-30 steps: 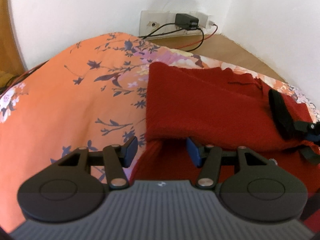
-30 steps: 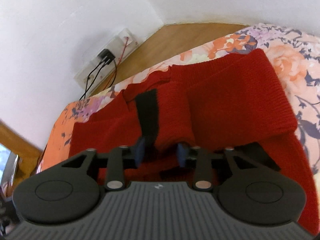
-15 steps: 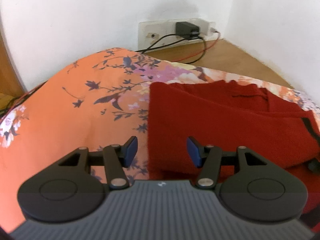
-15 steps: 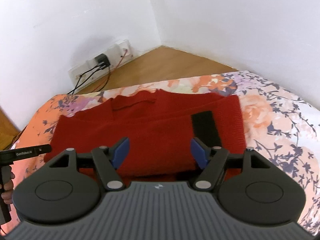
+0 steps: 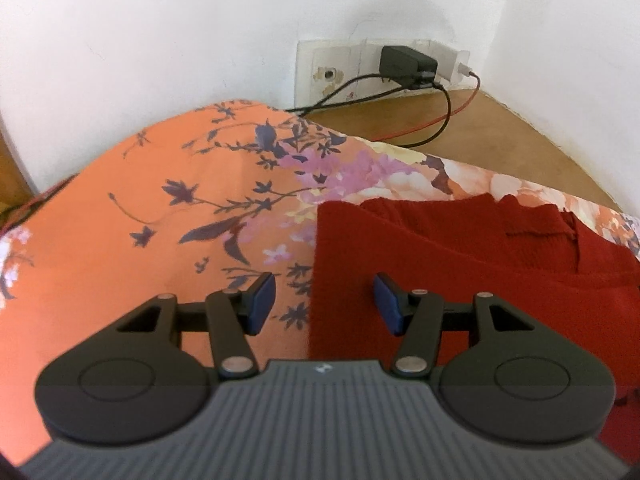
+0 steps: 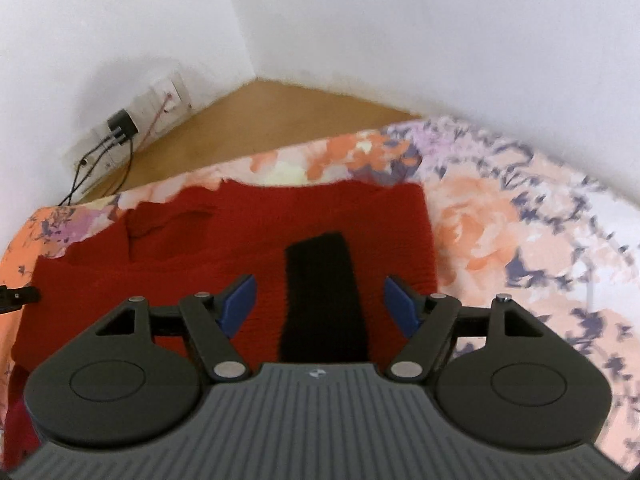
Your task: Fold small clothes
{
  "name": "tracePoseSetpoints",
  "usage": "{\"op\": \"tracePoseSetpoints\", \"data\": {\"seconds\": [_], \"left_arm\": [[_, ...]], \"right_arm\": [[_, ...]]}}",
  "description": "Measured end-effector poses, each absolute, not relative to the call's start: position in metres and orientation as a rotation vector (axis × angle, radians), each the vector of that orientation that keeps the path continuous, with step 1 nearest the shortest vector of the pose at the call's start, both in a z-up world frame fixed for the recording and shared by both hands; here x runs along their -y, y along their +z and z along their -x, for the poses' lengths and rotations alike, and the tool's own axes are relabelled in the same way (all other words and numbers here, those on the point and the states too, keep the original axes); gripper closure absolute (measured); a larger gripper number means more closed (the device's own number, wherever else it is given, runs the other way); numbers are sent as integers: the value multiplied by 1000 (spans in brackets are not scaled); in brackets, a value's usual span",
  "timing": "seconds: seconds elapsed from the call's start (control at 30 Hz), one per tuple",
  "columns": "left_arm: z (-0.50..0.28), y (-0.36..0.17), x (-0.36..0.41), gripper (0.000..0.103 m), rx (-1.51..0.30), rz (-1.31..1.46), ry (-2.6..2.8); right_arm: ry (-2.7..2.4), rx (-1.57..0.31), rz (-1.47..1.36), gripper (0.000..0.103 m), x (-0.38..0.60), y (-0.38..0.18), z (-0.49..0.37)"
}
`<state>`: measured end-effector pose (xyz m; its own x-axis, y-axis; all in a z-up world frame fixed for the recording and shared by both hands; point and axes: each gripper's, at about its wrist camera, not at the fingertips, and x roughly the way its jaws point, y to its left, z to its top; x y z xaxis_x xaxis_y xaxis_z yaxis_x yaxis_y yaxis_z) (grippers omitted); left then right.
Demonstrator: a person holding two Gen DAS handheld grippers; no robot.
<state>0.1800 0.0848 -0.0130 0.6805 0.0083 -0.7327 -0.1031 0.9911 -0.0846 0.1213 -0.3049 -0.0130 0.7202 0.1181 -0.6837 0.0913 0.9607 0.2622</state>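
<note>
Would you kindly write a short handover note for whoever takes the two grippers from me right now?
Left gripper: jaws open, holding nothing, above the left edge of the red knitted sweater.
Right gripper: jaws open, holding nothing, above the black band on the sweater's cuff.
The sweater lies on the orange floral bedsheet, in a rough rectangle, with a sleeve folded across the body.
Done: sleeve folded in and released.
Left: probably fold the body once more into a smaller packet; I cannot see the near edge of the sweater, so check it first.
</note>
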Motion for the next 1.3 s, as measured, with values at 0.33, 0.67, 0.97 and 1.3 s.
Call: {"op": "tracePoseSetpoints", "data": {"seconds": [0.33,0.67,0.97,1.3], "left_arm": [[-179,-22,-76,47,-752,137,76],[-187,-39,-68,45,-681,89,144],[-169,-20,-62,46,-698,64,204],[-84,13,-69,46,-732,43,221]], "right_arm": [[132,-593,-281,93,296,5,-113],[20,-690,-234,91,298,-30,-134],[84,-681,-248,50,305,-15,-119],[185,-663,-297,32,312,17,-38]]}}
